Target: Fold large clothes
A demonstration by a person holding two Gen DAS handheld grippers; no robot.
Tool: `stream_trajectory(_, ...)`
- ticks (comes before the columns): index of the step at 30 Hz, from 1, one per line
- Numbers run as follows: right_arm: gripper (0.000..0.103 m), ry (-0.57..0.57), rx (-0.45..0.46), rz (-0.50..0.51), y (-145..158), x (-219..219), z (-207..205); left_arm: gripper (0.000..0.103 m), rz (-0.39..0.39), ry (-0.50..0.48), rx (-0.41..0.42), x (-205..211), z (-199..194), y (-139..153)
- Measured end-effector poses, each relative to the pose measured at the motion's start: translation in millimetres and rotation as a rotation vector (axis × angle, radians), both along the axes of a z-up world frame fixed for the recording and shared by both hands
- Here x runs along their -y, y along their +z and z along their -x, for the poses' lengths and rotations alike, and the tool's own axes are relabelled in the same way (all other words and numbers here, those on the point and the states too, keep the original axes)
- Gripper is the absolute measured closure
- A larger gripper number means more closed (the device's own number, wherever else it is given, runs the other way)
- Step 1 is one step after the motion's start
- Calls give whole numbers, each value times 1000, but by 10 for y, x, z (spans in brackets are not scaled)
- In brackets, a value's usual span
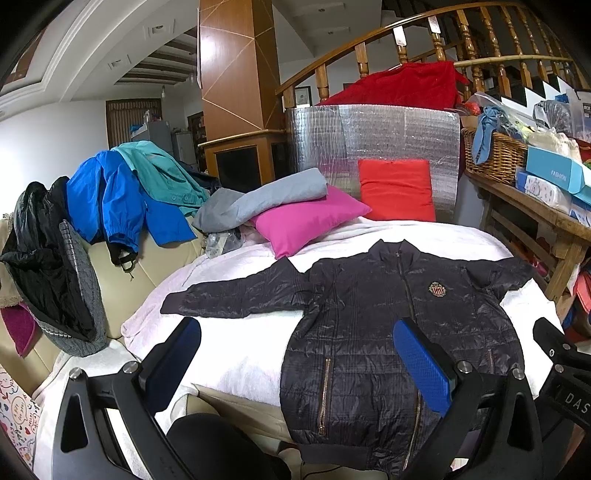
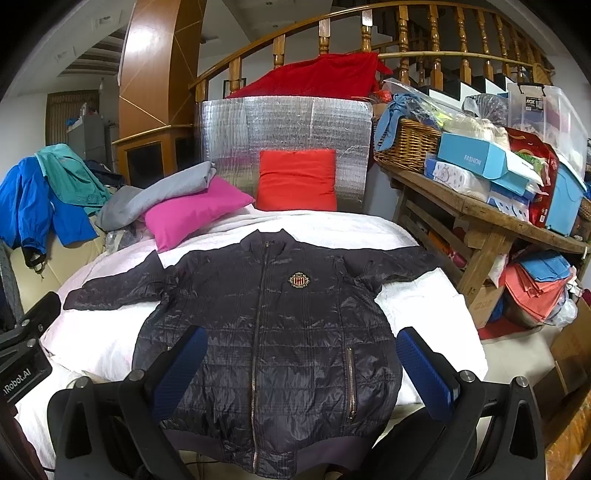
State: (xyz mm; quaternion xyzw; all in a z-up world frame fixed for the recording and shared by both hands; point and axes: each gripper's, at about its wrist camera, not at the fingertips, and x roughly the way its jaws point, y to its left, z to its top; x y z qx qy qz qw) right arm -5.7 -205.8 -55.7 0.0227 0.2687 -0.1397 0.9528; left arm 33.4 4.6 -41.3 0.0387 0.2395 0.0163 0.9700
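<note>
Jacket [image 2: 266, 332] lies flat, front up, on the blanket [image 2: 417, 306] covering the bed; collar away from the cameras, hem nearest, sleeves spread left and right. Behind the collar, one cushion [image 2: 192, 212] to the left with folded cloth [image 2: 162, 195] on it; a second cushion [image 2: 297, 181] stands against the foil panel [image 2: 284, 122] at the back. Left of the bed, garments [image 1: 110, 199] draped over a sofa back. Right of the bed, a wooden table [image 2: 480, 210] bearing a basket [image 2: 406, 144] and boxes [image 2: 480, 158]. Stair railing [image 2: 402, 33] behind all.
</note>
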Motion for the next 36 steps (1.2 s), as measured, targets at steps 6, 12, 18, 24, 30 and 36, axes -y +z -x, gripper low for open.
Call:
stream_trajectory(6, 0, -2, -17, -5, -55, 31, -68, 0, 0, 2, -20, 22, -83, -58)
stream_trajectory(12, 0, -12, -37, -12, -116, 92, -162, 0, -3, 2, -47, 55, -196, -141)
stream_trajectory(18, 0, -21, -57, -22, -190, 182, -294, 0, -15, 7, -69, 116, -347, -216)
stream_trajectory(24, 0, -34, -78, -42, -283, 337, -501, 0, -37, 12, -98, 222, -579, -319)
stream_trajectory(30, 0, -54, -96, -75, -389, 550, -760, 0, -71, 7, -139, 388, -859, -469)
stream_trajectory(36, 0, -77, -35, -273, -517, 1409, -1261, 0, -88, -33, -196, 628, -1477, -694)
